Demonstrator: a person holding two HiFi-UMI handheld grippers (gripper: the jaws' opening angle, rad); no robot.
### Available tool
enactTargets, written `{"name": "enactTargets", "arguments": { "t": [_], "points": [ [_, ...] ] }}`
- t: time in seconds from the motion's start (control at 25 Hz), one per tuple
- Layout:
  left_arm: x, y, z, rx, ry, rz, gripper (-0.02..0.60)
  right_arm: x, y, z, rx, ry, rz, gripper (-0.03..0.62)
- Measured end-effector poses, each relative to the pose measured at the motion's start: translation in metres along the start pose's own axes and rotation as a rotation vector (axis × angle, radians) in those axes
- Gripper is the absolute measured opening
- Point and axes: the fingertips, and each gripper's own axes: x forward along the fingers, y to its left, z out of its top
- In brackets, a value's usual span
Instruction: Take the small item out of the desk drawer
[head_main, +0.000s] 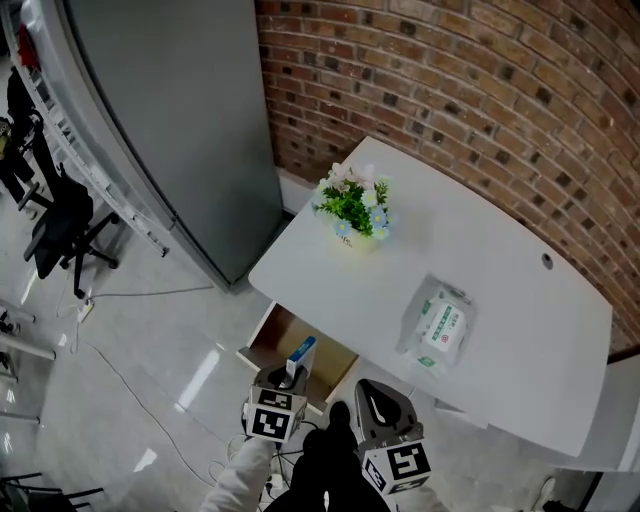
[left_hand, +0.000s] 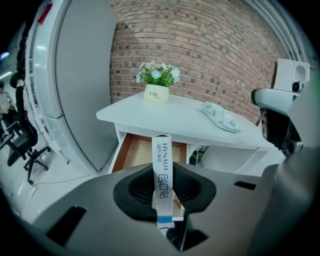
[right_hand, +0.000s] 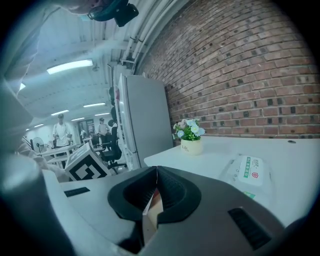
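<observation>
1. left gripper (head_main: 289, 381): jaws clamped on the box (left_hand: 162, 172), which is held upright, out of the drawer.
2. box: slim, white, blue band near the lower end; reads "hynaut" above chinese characters.
3. right gripper (right_hand: 156, 170): jaws together, nothing between them.
4. drawer (head_main: 272, 335): open, brown inside, under the desk (head_main: 500, 250).
5. wipes pack (head_main: 440, 328): white, green label, print unreadable; lies on the desk.
6. flower pot (left_hand: 156, 93): marked "life"; stands at the desk's far corner.
7. brick wall (head_main: 450, 90): behind the desk.

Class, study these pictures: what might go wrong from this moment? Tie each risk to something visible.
1. The left gripper grips the small box only near its lower end, so it might pivot or slip back into the open drawer beneath.
2. The box sits close to the desk edge and may knock against it if raised.
</observation>
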Motion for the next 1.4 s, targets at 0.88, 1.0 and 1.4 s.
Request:
{"name": "enactTargets", "arguments": {
  "t": [0.88,1.0,1.4],
  "points": [
    [-0.129,-0.014,0.04,-0.024,-0.279,0.028,0.086,-0.041,0.05,0.026,-0.045,-0.071,0.0,0.028],
    [-0.145,-0.018,0.046,-0.029,-0.316,0.025,0.086,-0.047,0.056,0.028,-0.048,-0.075,0.003,0.028],
    [-0.182,-0.027,0.062,-0.023,-0.403,0.031,0.086,-0.061,0.063,0.037,-0.06,-0.099,-0.002,0.028]
  ]
}}
